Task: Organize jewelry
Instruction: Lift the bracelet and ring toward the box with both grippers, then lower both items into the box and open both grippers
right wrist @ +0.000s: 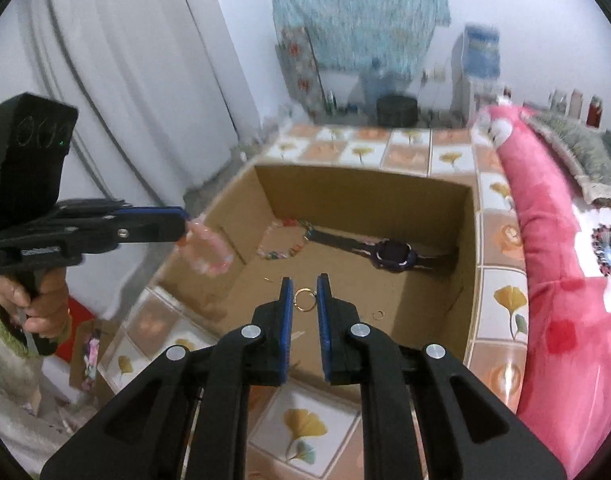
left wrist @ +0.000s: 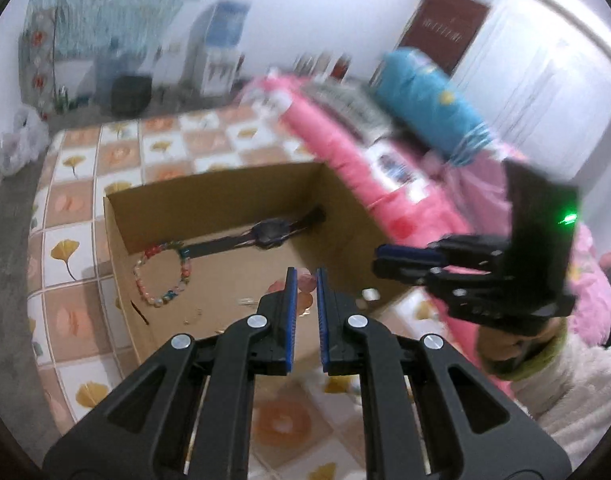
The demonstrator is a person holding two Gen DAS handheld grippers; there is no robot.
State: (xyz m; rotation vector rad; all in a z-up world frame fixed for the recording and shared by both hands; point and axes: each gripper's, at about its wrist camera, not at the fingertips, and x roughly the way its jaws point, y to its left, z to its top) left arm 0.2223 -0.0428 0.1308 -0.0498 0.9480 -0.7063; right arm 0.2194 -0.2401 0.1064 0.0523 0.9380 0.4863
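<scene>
- left gripper [left wrist: 305, 276] is clenched on a pink bracelet [left wrist: 305, 286]; pink beads show in the narrow slot between its blue pads.
- from the right wrist view the same gripper [right wrist: 185, 220] points sideways, and the pink bracelet [right wrist: 207, 250] dangles from its tip, blurred, above the near left corner of the box [right wrist: 361, 192].
- left hand [right wrist: 41, 300] wraps the handle, with a pale fuzzy sleeve below it.
- right gripper [right wrist: 305, 284] has its jaws nearly together; a thin gold ring [right wrist: 304, 300] spans the gap between the pads and looks pinched there.
- in the left wrist view the right gripper [left wrist: 379, 258] hangs over the right side of the box [left wrist: 209, 178], tips pointing left; the ring cannot be made out from this side.
- right hand [left wrist: 505, 352] is partly hidden under the tool body, where a green light is lit.
- the box is open cardboard, sitting on a tiled-pattern cloth [left wrist: 73, 248].
- a watch [right wrist: 393, 256] with a dark strap lies flat on the box floor near the far wall, strap stretched out.
- a multicolour bead bracelet [right wrist: 283, 246] lies on the floor just beside one end of the strap; whether they touch is unclear.
- same pair from the left: watch [left wrist: 270, 232], bead bracelet [left wrist: 161, 276].
- a few small metal bits are scattered on the box floor, too small to name.
- a pink quilt [right wrist: 553, 280] is heaped along the right of the box.
</scene>
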